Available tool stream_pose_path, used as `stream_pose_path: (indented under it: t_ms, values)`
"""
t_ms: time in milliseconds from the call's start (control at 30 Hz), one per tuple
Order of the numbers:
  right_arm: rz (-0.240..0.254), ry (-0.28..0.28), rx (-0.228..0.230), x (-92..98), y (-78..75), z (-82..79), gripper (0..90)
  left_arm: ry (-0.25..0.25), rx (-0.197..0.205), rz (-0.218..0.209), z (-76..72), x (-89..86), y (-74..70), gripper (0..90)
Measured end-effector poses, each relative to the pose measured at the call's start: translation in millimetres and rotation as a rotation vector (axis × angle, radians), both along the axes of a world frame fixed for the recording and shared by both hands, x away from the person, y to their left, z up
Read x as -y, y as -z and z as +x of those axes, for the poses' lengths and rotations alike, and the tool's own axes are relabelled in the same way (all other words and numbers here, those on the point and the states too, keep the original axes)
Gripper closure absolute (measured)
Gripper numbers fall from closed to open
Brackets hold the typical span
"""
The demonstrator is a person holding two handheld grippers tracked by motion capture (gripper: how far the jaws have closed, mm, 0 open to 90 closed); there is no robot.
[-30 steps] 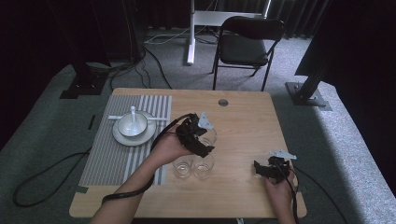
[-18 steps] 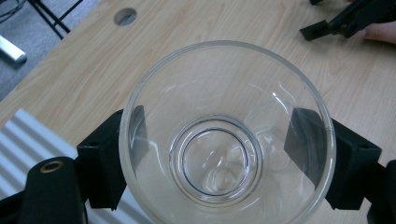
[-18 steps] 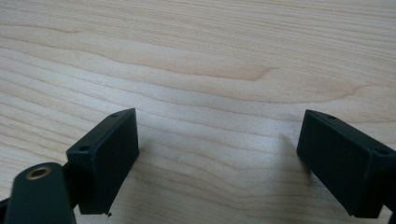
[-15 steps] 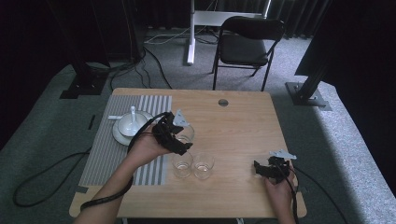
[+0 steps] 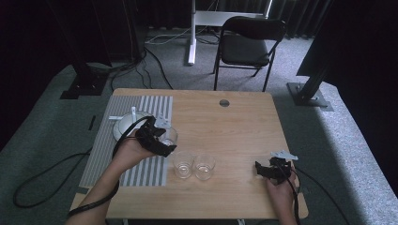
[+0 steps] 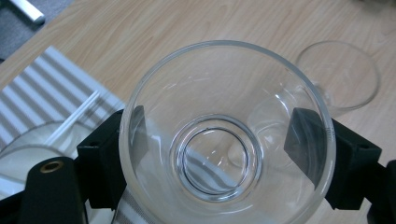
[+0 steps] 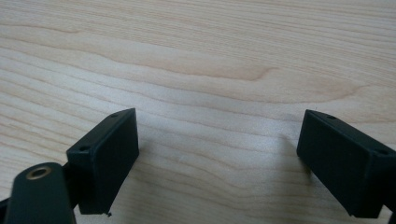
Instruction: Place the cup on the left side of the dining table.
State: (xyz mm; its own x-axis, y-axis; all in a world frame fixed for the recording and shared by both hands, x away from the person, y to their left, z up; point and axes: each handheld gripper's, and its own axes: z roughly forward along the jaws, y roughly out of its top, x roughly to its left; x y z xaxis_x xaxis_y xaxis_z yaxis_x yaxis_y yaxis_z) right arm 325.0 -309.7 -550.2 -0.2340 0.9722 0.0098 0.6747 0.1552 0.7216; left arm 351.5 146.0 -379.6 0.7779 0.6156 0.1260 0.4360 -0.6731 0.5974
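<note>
**Glass Carried in the Left Gripper Above the Striped Mat's Edge**

A clear glass [image 6: 226,130] sits clamped between the two black jaws of the left gripper [image 5: 157,137], one pad against each side of its wall. In the left gripper view the glass is seen from above, mouth open to the camera, empty, with its thick round base in the middle. Through and past it lie the wooden table [image 6: 187,23] and the grey-and-white striped mat [image 6: 51,88]. In the high view the held glass [image 5: 168,136] is at the right edge of the striped mat [image 5: 101,154], just beside a round plate [image 5: 123,127] that rests on the mat with a small white upright piece on it.

Two more empty glasses stand on the table nearer the person: one [image 5: 183,165] just right of the mat, the other [image 5: 204,166] close beside it, the pair nearly touching. One of them shows at the upper right of the left gripper view [image 6: 338,77].

The right gripper [image 5: 272,169] lies low at the right front part of the table [image 5: 234,126], well apart from the glasses. In the right gripper view its jaws stand wide apart with nothing but bare wood between them.

Beyond the table stand a black chair [image 5: 248,44] and cables on the grey carpet.
</note>
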Motion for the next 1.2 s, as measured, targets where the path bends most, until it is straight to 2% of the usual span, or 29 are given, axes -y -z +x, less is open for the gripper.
stream_pose_path:
  t_ms: [133, 267, 433, 567, 600, 633, 767, 1033, 1200]
  values:
    - [-0.001, 0.000, 0.000, 0.0, 0.0, 0.0, 12.3, -0.043, -0.015, 0.000, 2.1, -16.5, 10.1, 18.9]
    - [0.001, 0.000, 0.000, -0.1, 0.1, 0.0, 12.3, -0.052, -0.026, 0.009, 4.2, -24.3, 17.2, 18.9]
    - [0.000, 0.000, 0.000, 0.0, 0.1, 0.0, 12.3, -0.089, -0.035, -0.006, 8.8, -35.7, 31.4, 18.9]
    - [-0.001, 0.000, 0.000, 0.0, 0.1, 0.0, 12.3, -0.091, -0.057, 0.007, 9.7, -40.3, 45.5, 18.9]
    - [0.000, 0.000, 0.000, 0.0, 0.1, -0.1, 12.3, -0.103, -0.067, 0.012, 10.4, -42.6, 52.5, 18.8]
    - [0.000, 0.000, 0.000, 0.0, 0.1, -0.1, 12.3, -0.103, -0.067, 0.012, 10.4, -42.6, 52.5, 18.9]
    - [0.000, 0.000, 0.000, 0.0, 0.1, 0.0, 12.3, -0.130, -0.100, 0.009, 11.3, -52.1, 67.3, 18.8]
    - [0.000, 0.000, 0.000, -0.1, 0.1, -0.1, 12.3, -0.148, -0.126, -0.007, 8.5, -66.8, 80.1, 18.8]
    - [0.000, 0.000, 0.000, 0.0, 0.1, 0.0, 12.3, -0.170, -0.134, -0.001, 6.6, -77.0, 86.0, 18.8]
